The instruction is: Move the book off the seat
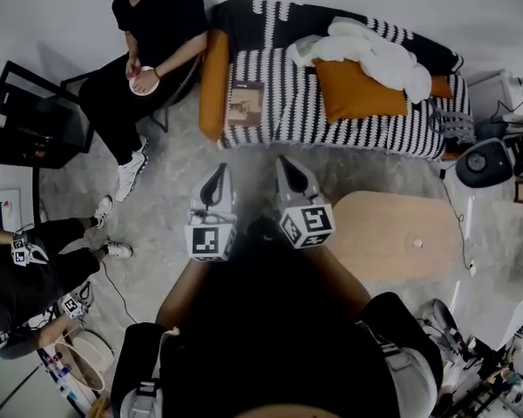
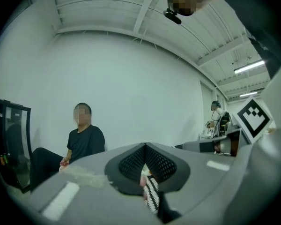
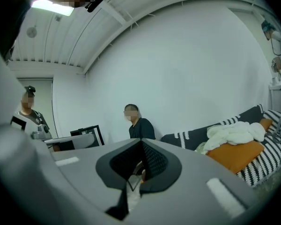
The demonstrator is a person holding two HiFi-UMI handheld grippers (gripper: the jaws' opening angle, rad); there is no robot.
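**Head view: book (image 1: 245, 103) lies on the sofa (image 1: 349, 129), both grippers shut and empty**

The sofa is the one thing that holds other things. On its striped seat lie one book, two orange cushions and one white blanket (image 1: 370, 55). The book lies flat at the left end of the seat, near the front edge. One cushion (image 1: 213, 85) stands against the sofa's left arm, just beside the book. The other cushion (image 1: 357, 90) leans further right, with the blanket touching its top. Bare striped seat shows between the book and that cushion.

There are two grippers. The left gripper (image 1: 220, 174) and the right gripper (image 1: 283, 164) sit side by side and point at the sofa. In each gripper view the jaws are pressed together, with nothing in them.

Grey floor (image 1: 166, 190) lies open between the grippers and the sofa's front edge. One wooden table (image 1: 383, 242) stands just right of the right gripper, with one small round thing (image 1: 417, 243) on it.

Two other people are near. One (image 1: 152, 33) sits left of the sofa. One (image 1: 22, 281) is at the left edge.
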